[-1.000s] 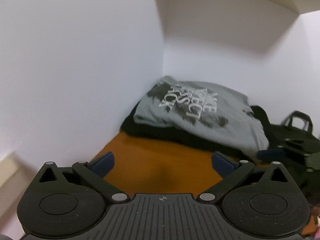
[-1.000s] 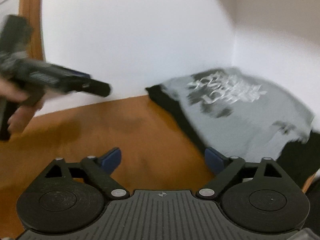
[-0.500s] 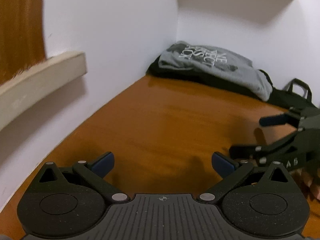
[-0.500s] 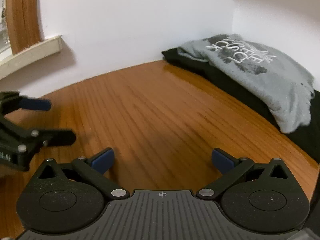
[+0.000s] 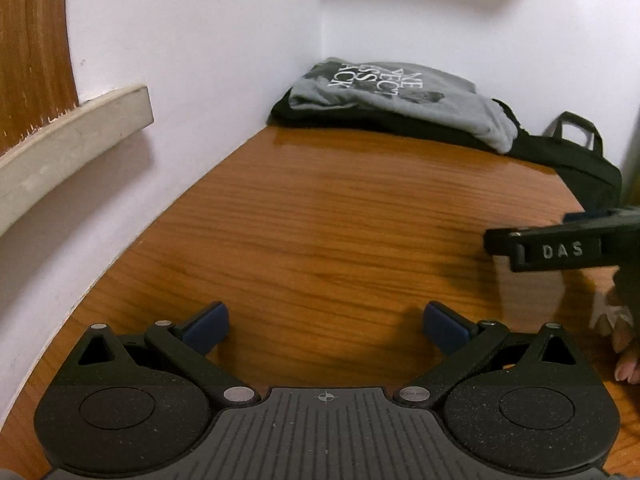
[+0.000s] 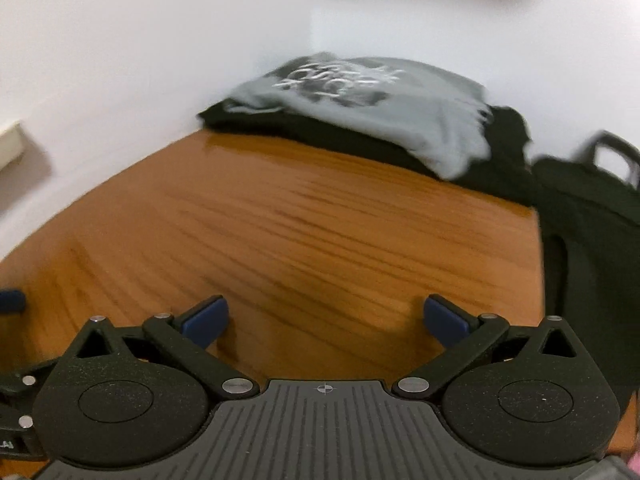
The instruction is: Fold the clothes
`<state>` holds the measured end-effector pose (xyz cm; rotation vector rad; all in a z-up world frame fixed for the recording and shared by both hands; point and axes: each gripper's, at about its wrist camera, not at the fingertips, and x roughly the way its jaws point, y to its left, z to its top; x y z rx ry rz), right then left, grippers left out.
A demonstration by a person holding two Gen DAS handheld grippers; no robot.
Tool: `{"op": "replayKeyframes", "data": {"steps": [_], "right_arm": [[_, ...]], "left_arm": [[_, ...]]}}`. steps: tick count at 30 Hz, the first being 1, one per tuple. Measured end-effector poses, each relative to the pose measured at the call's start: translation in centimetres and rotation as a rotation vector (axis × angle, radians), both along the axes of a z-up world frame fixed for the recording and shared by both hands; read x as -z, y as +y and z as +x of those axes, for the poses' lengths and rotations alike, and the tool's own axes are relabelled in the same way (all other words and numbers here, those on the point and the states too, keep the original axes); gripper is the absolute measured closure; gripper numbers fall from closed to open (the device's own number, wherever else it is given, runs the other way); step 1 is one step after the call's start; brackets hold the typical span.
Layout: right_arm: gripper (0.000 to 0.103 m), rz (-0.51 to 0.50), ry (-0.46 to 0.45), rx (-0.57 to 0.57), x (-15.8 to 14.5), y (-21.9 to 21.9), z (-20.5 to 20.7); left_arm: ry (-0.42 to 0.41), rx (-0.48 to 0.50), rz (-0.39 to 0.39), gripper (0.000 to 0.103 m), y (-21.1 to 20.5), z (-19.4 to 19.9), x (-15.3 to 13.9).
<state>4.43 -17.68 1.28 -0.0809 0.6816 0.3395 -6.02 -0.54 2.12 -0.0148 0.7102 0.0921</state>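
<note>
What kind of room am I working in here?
Probably a home, at a wooden table pushed into a white-walled corner: folded grey T-shirt stacked on black clothing, with a black bag alongside.

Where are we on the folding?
Done: a grey printed T-shirt lies folded on a black garment in the table's far corner. In hand: nothing; left gripper and right gripper are open over bare wood. Left: can't tell; the black bag is untouched.
</note>
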Motion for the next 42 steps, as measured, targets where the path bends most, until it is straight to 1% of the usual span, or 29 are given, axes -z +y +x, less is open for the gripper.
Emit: {"op": "replayKeyframes", "data": {"steps": [7,10,23,37,42], "right_arm": [[0.000,-0.010,0.006,0.168,0.0,0.3,-3.1],[0.000,-0.011,0.009,0.209,0.0,0.3,-4.0],[0.000,-0.012,0.001,0.219,0.1,-0.3,-6.9],[0.000,-0.019,0.000,0.248,0.1,-0.2,-7.3],[0.000,-0.019,0.001,0.255,0.2,0.0,-7.7]], "left_arm": [[0.001,0.025,-0.002,0.000,0.3,0.2,0.0],[0.001,0.025,-0.002,0.000,0.3,0.3,0.0],[0.001,0.024,-0.001,0.000,0.2,0.3,-0.1],[0.002,0.022,0.001,0.000,0.1,0.3,-0.1],[0.002,0.037,0.000,0.000,0.3,0.6,-0.1]]}}
